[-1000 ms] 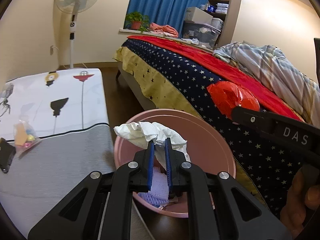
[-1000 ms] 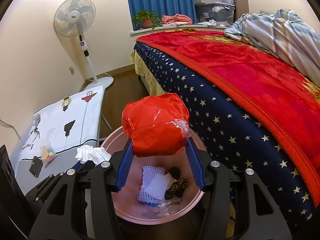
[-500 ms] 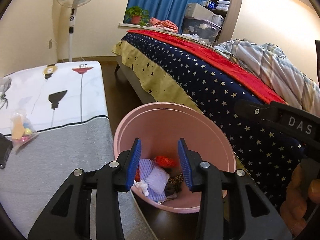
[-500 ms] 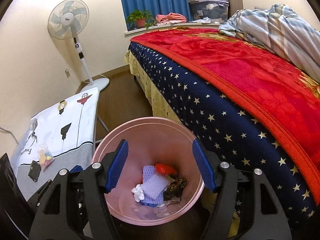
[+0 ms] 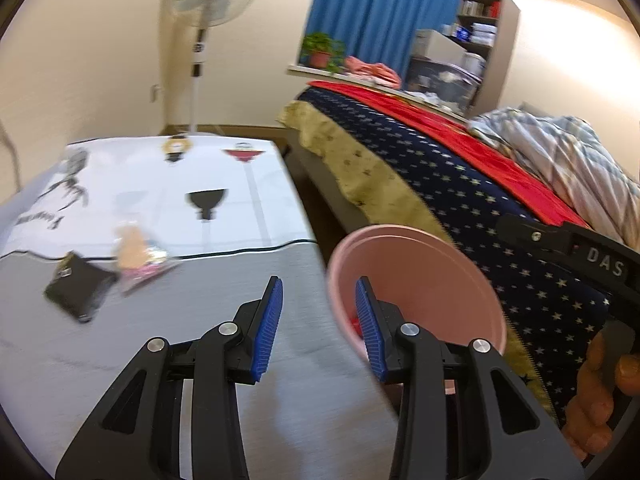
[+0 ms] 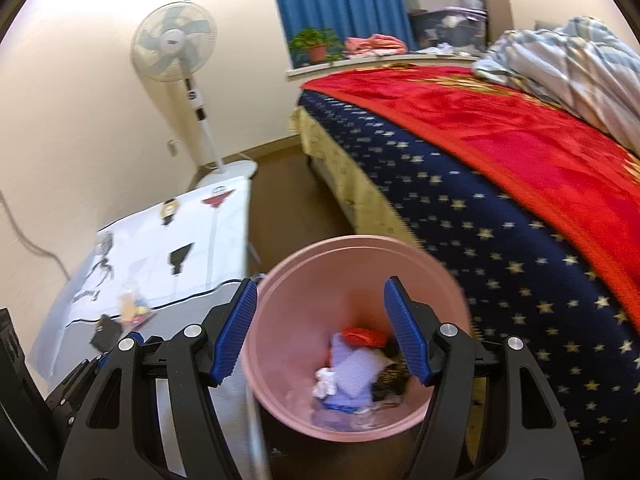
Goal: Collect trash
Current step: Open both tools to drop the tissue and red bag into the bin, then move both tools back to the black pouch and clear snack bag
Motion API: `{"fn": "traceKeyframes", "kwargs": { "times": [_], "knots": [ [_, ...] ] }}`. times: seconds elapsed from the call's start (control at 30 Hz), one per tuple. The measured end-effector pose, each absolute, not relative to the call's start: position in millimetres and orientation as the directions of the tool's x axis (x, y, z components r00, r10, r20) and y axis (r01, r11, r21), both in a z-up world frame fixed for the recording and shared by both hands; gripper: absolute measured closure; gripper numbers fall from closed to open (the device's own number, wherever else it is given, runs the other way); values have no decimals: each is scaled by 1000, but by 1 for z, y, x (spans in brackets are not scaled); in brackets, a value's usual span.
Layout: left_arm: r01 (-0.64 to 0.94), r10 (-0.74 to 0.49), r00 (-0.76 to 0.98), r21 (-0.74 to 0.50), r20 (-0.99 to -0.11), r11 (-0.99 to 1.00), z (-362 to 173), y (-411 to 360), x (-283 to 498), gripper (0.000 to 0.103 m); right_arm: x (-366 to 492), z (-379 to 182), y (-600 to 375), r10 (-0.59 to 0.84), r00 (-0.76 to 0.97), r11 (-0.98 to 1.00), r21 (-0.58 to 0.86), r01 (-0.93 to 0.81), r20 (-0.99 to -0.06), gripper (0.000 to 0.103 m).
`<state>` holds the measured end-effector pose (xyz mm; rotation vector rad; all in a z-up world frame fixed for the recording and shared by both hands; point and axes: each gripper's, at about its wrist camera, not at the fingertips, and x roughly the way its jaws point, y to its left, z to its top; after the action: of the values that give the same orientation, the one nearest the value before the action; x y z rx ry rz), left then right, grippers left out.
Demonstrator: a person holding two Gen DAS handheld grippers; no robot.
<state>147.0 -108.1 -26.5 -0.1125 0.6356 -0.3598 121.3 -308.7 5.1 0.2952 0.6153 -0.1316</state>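
In a bedroom, a pink bin [image 6: 360, 280] between bed and ironing board [image 5: 160, 320] holds crumpled scraps, while a clear snack packet [image 5: 138, 256] left of it, light, crinkly and slippery, wants pinching at its edge by the empty, spread-jawed left gripper [image 5: 318, 328] or right gripper [image 6: 320, 332].

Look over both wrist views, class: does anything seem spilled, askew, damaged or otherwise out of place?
Nothing stands out. The pink bin stands upright on the floor with its trash inside, none visibly spilled. A small clear bag and a black item lie flat on the covered table. Both views are motion-blurred, so fine damage cannot be judged.
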Motion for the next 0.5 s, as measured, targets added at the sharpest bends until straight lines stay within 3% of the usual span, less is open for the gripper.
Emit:
{"fn": "traceKeyframes", "kwargs": {
  "times": [0.23,0.5],
  "knots": [
    [142,-234,780,-199,-581,970,-31,-53,149,65,140,4,-266,66,822,959,262,104,-566,46],
    [-164,-10,787,-224,-617,961,-47,24,152,68,163,-2,-220,165,814,959,284,0,-557,50]
  ]
}}
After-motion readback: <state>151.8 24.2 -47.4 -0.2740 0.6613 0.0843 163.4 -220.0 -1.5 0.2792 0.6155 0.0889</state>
